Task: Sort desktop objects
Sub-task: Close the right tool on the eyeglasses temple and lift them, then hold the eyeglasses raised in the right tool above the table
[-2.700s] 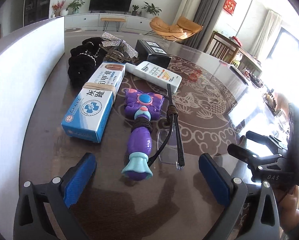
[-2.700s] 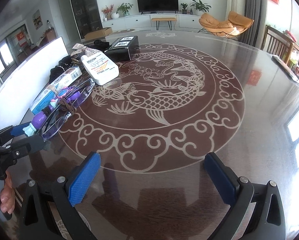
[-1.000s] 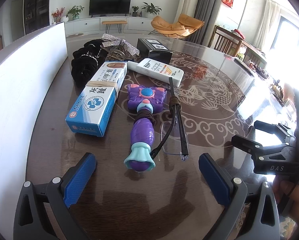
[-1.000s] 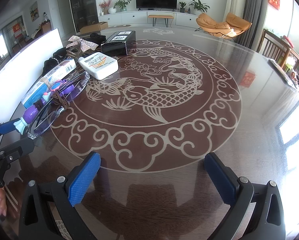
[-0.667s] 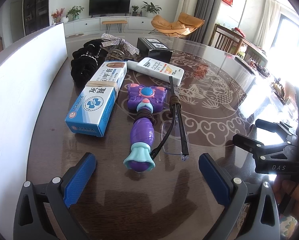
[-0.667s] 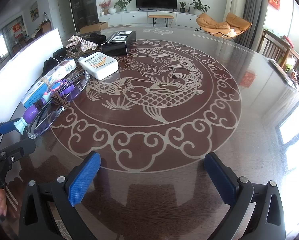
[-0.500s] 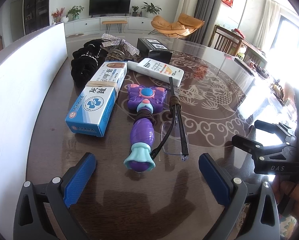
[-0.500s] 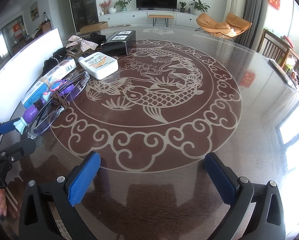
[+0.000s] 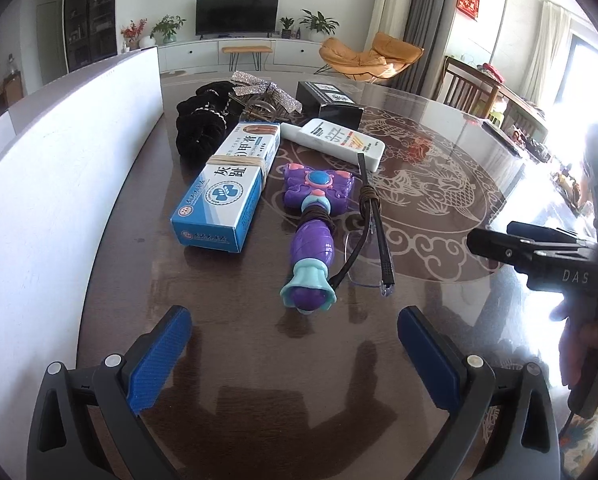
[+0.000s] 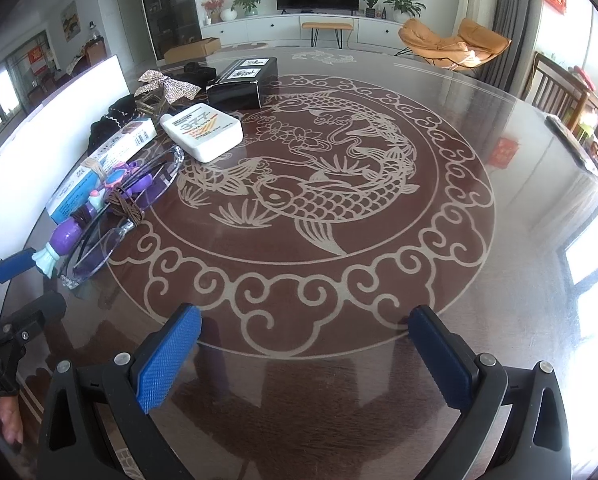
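Note:
A purple toy wand lies just ahead of my open left gripper, its teal end nearest. Clear glasses with black arms rest to its right. A blue-and-white box lies to its left. Farther back are a white bottle, a black box, a black scrunchie and a glittery bow. My right gripper is open over the bare table, with the wand, glasses and bottle off to its left.
A white board stands along the table's left edge. The round dark table carries a fish pattern. The right gripper's body and a hand show at the right of the left wrist view. Chairs stand beyond the table.
Over the last second nothing has visibly moved. Since 2.7 s ago both views have shifted slightly, with both grippers staying open.

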A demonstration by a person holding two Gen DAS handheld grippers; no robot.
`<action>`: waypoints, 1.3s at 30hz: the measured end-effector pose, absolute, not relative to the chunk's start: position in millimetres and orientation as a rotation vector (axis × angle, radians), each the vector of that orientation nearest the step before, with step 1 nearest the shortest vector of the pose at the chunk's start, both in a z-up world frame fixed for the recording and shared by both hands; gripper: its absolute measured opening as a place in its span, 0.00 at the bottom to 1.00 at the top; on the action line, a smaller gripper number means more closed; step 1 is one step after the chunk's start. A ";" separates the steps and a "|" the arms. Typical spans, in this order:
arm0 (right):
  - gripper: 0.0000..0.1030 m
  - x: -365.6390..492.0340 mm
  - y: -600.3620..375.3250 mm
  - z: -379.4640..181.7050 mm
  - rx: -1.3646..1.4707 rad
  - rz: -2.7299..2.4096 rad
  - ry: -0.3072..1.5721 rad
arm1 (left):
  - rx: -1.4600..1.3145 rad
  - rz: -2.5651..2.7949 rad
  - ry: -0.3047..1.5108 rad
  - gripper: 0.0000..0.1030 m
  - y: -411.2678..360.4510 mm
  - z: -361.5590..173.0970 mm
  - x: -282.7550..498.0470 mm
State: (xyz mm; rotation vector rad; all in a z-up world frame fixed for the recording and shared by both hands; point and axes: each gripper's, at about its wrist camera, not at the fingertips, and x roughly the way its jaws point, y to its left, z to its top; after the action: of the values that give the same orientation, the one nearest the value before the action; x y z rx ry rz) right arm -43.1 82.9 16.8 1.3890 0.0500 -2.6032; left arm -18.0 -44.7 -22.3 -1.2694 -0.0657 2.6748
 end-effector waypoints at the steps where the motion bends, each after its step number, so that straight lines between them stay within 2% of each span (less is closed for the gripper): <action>1: 1.00 -46.3 80.7 23.9 1.356 -2.594 -0.018 | -1.259 2.687 -0.080 1.00 -47.6 -21.6 -15.9; 4: 1.00 -58.8 55.4 51.8 1.245 -2.557 -0.111 | -1.233 2.709 -0.135 1.00 -54.5 -19.9 -13.6; 8: 1.00 -82.7 -6.4 52.9 1.305 -2.421 0.031 | -1.262 2.690 -0.142 1.00 -53.3 -23.0 -17.8; 9: 0.93 -86.7 -18.6 46.9 1.342 -2.400 0.088 | -1.261 2.684 -0.136 1.00 -52.5 -23.4 -18.0; 10: 0.78 -89.9 -28.3 40.1 1.380 -2.383 0.146 | -1.258 2.679 -0.131 1.00 -51.6 -23.3 -17.9; 11: 0.70 -91.9 -34.0 33.5 1.417 -2.367 0.188 | -1.253 2.679 -0.127 1.00 -50.9 -23.2 -17.6; 12: 0.59 -93.0 -35.7 27.6 1.445 -2.347 0.198 | -1.248 2.682 -0.122 1.00 -50.3 -23.0 -17.2; 14: 0.49 -89.6 -30.8 25.7 1.429 -2.353 0.182 | -1.237 2.685 -0.111 1.00 -48.4 -22.4 -16.3; 16: 0.24 -86.0 -21.5 25.1 1.420 -2.366 0.188 | -1.231 2.682 -0.094 1.00 -45.8 -22.2 -16.3; 17: 0.20 -84.6 -14.8 24.9 1.421 -2.368 0.180 | -1.232 2.679 -0.086 1.00 -45.0 -22.3 -16.5; 26: 0.20 -51.3 66.6 28.1 1.423 -2.441 0.248 | -1.255 2.642 -0.108 1.00 -45.2 -25.5 -21.8; 27: 0.23 -50.9 73.9 28.0 1.416 -2.441 0.260 | -1.265 2.634 -0.105 1.00 -44.6 -26.5 -23.0; 29: 0.49 -44.7 79.8 26.6 1.404 -2.437 0.281 | -1.279 2.627 -0.097 1.00 -43.3 -27.5 -23.5; 30: 0.71 -43.0 80.8 25.2 1.397 -2.444 0.292 | -1.279 2.627 -0.093 1.00 -42.8 -27.4 -22.9; 31: 0.77 -41.4 81.4 23.6 1.381 -2.457 0.303 | -1.279 2.627 -0.090 1.00 -42.7 -27.7 -21.9; 35: 0.77 -41.6 78.0 20.3 1.332 -2.472 0.285 | -1.288 2.630 -0.070 1.00 -40.5 -28.1 -21.8; 39: 0.87 -41.7 75.4 16.4 1.303 -2.487 0.262 | -1.295 2.633 -0.052 1.00 -38.6 -28.7 -22.0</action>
State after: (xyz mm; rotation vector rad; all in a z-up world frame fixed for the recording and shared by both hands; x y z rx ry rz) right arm -41.7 75.4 16.4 1.3026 0.2619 -2.4875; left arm -22.0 -38.6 -28.7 -1.2947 -0.0518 2.6335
